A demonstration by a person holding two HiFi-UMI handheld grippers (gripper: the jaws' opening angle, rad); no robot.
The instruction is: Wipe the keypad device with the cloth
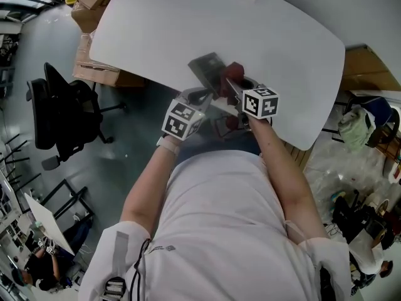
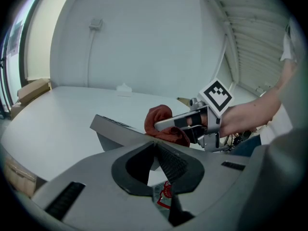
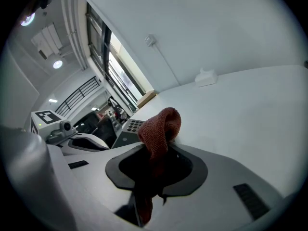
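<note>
**A:** What was the scene?

**B:** White table (image 1: 188,24) filled most of the head view, with the person in a white shirt at its near edge. A black office chair (image 1: 59,108) stood on the floor to the left. Cardboard boxes (image 1: 94,5) were stacked by the table's far-left corner.

**A:** Grippers?

**B:** Both were over the near part of the table, close together, marker cubes facing up. The left gripper (image 2: 155,149) had its jaw tips closed onto the near edge of the keypad device (image 2: 115,129). The right gripper (image 3: 156,150) was clamped on the cloth (image 3: 161,124).

**A:** Where was the device?

**B:** Near the table's front edge, ahead of both grippers. It was a grey wedge body and it looked tilted in the left gripper view. The right gripper view showed its dark keys just left of the cloth.

**A:** And the cloth?

**B:** Red-brown and bunched. One loop stood up past the right jaws and the rest hung down between them. It sat at the device's right end, just beside it. I couldn't tell if they touched.

**A:** Anything smaller?

**B:** A small white box (image 2: 124,87) at the table's far edge, well apart from the rest.
</note>
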